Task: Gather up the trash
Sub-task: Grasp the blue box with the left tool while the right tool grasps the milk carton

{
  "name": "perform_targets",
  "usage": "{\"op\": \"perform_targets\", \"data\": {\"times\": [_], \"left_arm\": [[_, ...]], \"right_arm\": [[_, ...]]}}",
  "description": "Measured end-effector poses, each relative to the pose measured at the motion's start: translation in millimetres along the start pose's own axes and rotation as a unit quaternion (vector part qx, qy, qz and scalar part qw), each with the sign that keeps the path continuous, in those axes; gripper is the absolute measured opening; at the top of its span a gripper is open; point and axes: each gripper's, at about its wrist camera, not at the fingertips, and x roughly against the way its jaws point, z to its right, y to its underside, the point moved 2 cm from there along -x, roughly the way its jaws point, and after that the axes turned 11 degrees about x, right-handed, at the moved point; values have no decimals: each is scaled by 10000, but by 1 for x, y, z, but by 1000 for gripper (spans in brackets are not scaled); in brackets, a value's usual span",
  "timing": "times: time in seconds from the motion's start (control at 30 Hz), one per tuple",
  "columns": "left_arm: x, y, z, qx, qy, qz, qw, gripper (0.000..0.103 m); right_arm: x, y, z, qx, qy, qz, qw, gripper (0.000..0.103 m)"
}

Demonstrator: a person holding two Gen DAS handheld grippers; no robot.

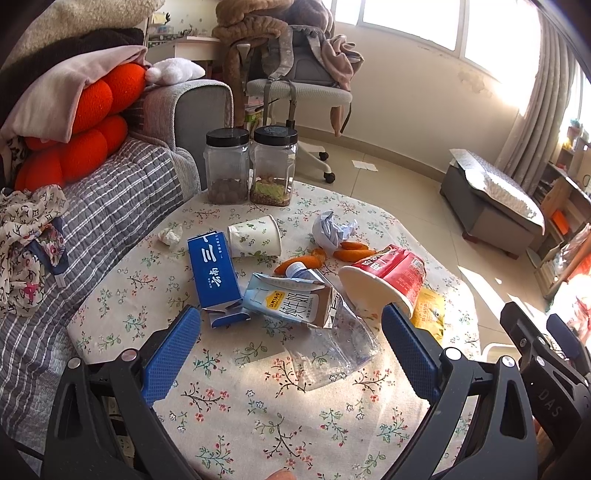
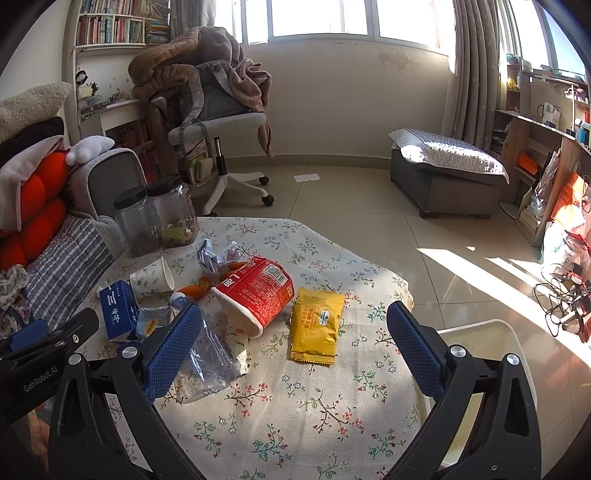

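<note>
Two clear jars (image 1: 251, 166) with black lids stand side by side at the far edge of the table (image 1: 258, 406), which wears a floral cloth. Left of it is a sofa (image 1: 122, 206) with a red cushion (image 1: 81, 125). Beyond are an office chair (image 2: 218, 122) heaped with blankets, a grey footstool (image 2: 447, 177) and a bookshelf (image 2: 110, 22).

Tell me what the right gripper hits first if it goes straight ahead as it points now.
Most likely the yellow snack packet: it lies flat on the tablecloth between the open right gripper fingers. The red noodle cup sits just left of that line; depth is uncertain.
</note>
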Motion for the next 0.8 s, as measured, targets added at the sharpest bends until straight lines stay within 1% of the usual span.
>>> {"op": "perform_targets", "data": {"times": [0.1, 0.2, 0.3, 0.37, 0.4, 0.47, 0.53, 0.63, 0.7, 0.8], "left_arm": [[-8, 0, -3, 59, -102, -139, 9998, 96], [-28, -2, -15, 219, -375, -536, 9976, 96], [-57, -11, -41, 645, -499, -1050, 9911, 95], [-76, -20, -61, 906, -527, -1315, 9858, 95], [-85, -25, -69, 961, -567, -1395, 9839, 95], [-101, -35, -86, 1001, -724, -1422, 9821, 95], [-114, -45, -105, 1178, -878, -1410, 9790, 95], [-133, -56, -123, 1503, -790, -1567, 9729, 95], [-145, -59, -127, 1588, -730, -1690, 9700, 95], [-163, -60, -127, 1656, -746, -1812, 9665, 95]], "right_arm": [[-6, 7, -2, -44, -21, -130, 9999, 96], [-17, 20, -2, -200, -219, -520, 9982, 96], [-27, 21, 1, -397, -399, -819, 9950, 96], [-28, 21, 3, -476, -476, -934, 9934, 96], [-28, 20, 4, -493, -493, -963, 9929, 96], [-27, 21, 3, -512, -519, -1003, 9923, 96], [-32, 20, 5, -544, -591, -1097, 9907, 96], [-37, 19, 5, -600, -696, -1237, 9881, 96], [-43, 18, 4, -630, -762, -1335, 9861, 96], [-51, 19, 0, -641, -828, -1438, 9840, 96]]}}
